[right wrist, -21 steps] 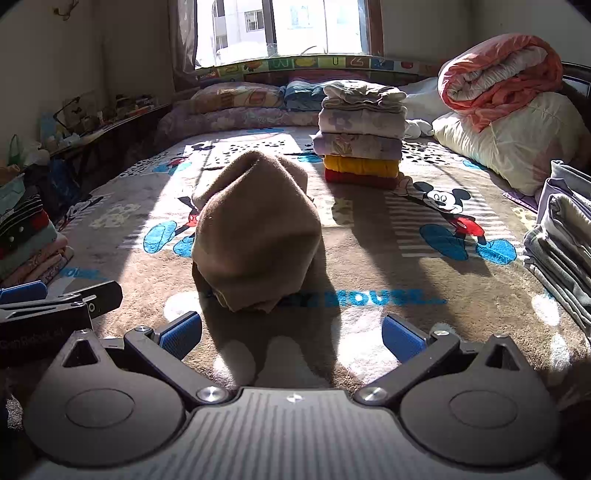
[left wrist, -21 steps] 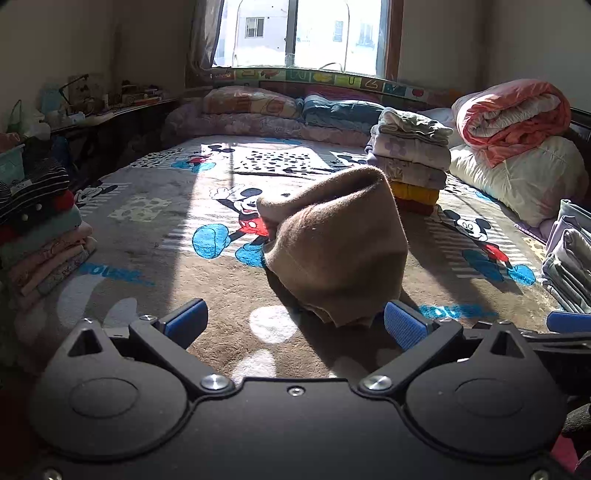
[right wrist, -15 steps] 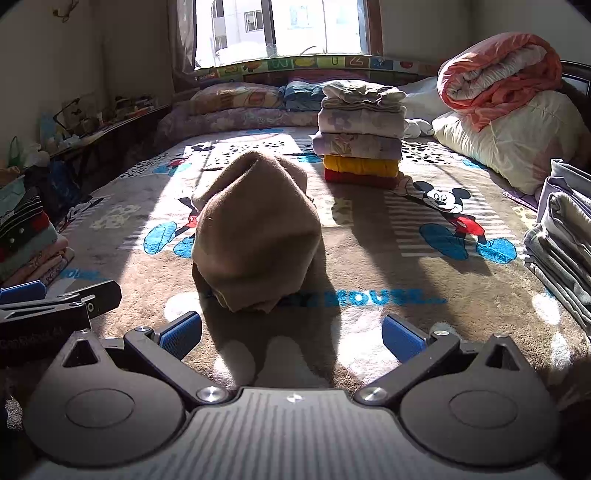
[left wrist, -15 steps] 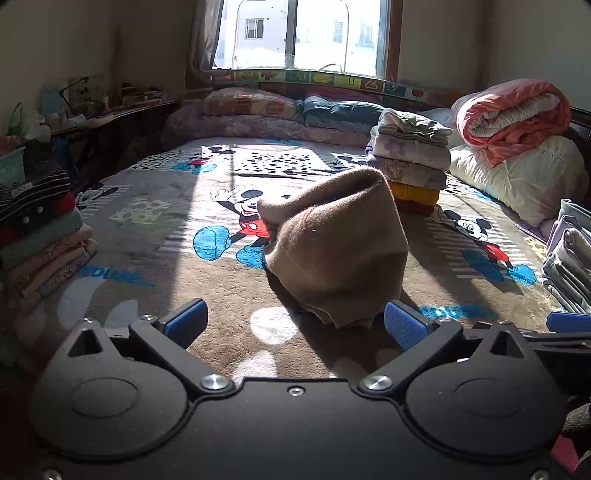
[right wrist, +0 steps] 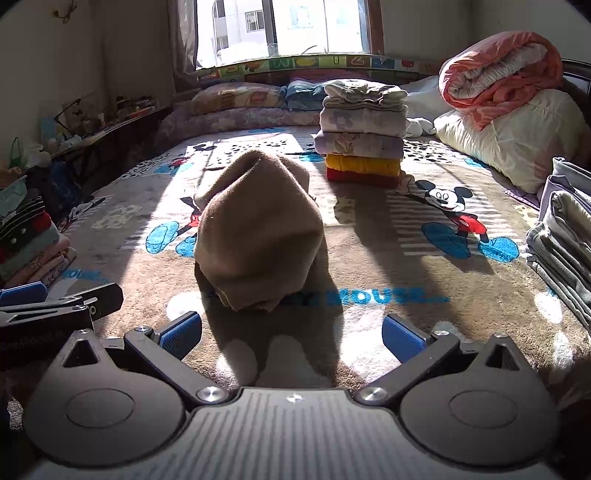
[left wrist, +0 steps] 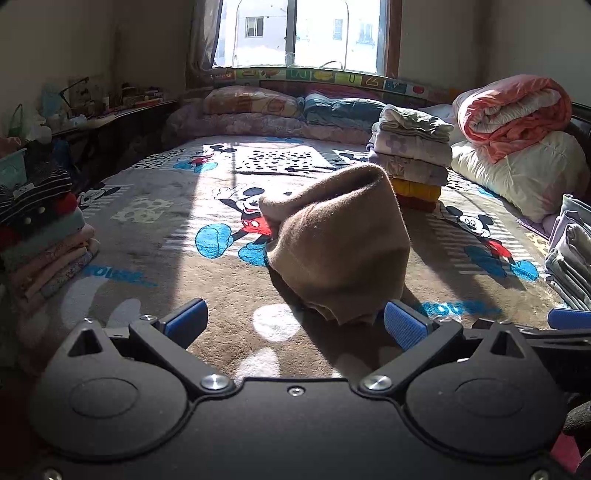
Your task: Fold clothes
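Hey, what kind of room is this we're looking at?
Most likely a bedroom in a home: a wide bed under a cartoon-mouse blanket, pillows lined up below the window, and a rolled quilt beside stacks of folded clothes.

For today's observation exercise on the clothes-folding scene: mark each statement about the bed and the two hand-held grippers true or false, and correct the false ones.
1. The brown garment lies spread flat. False: it sits bunched in a heap on the cartoon blanket.
2. The left hand-held gripper is open and empty. True.
3. The right hand-held gripper grips the garment. False: it is open and apart from it.
4. A folded stack stands beyond the garment. True.
5. The rolled pink quilt lies on the floor. False: it rests on a cream duvet.
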